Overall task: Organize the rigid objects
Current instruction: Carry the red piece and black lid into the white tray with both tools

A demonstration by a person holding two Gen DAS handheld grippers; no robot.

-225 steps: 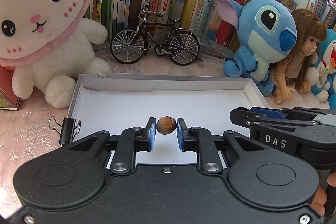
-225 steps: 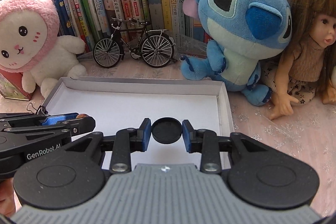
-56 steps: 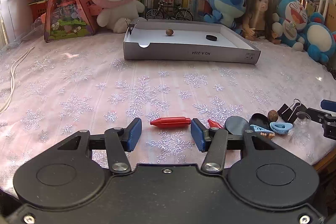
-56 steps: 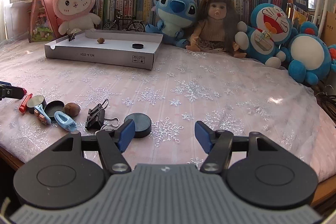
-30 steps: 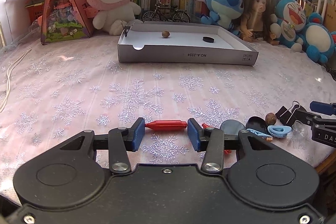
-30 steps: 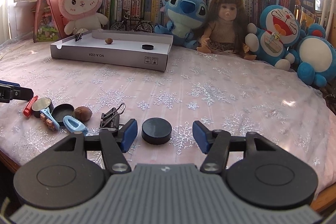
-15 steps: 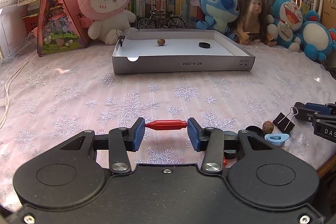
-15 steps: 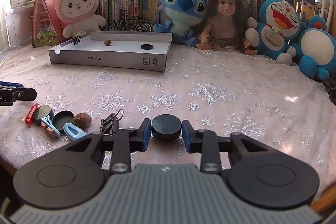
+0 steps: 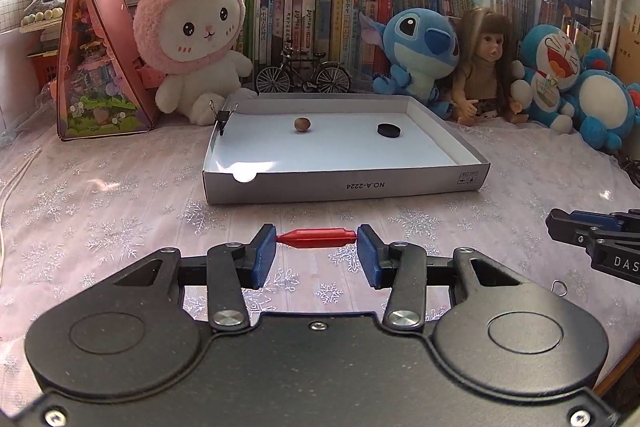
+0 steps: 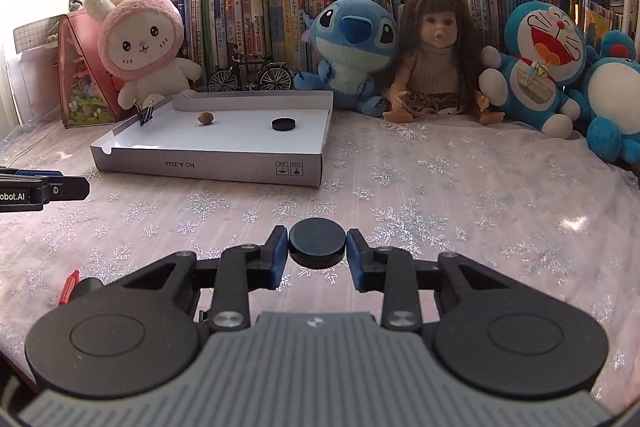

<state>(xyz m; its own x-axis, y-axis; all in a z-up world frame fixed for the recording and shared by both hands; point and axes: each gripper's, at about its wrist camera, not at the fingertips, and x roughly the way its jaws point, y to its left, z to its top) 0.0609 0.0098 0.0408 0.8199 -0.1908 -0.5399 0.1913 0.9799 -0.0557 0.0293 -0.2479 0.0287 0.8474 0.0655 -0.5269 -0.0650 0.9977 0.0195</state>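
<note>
Bright window backlight, perhaps overexposed; sharp, fisheye-bent edges.

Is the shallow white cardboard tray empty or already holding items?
Holding items: the shallow white cardboard tray contains a brown nut and a black round disc.

A home: plush toys [image 10: 140,43] before bookshelves [image 10: 280,7].

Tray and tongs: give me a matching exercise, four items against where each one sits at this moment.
Items:
1. red pen-like stick
2. black disc
3. nut
4. binder clip

Places:
A. clipped on the white tray's left wall
B. held in the right tongs
C. lying on the tray floor
D. held end to end in the left tongs

Pairs: 1-D, 2-B, 3-C, 4-A
</note>
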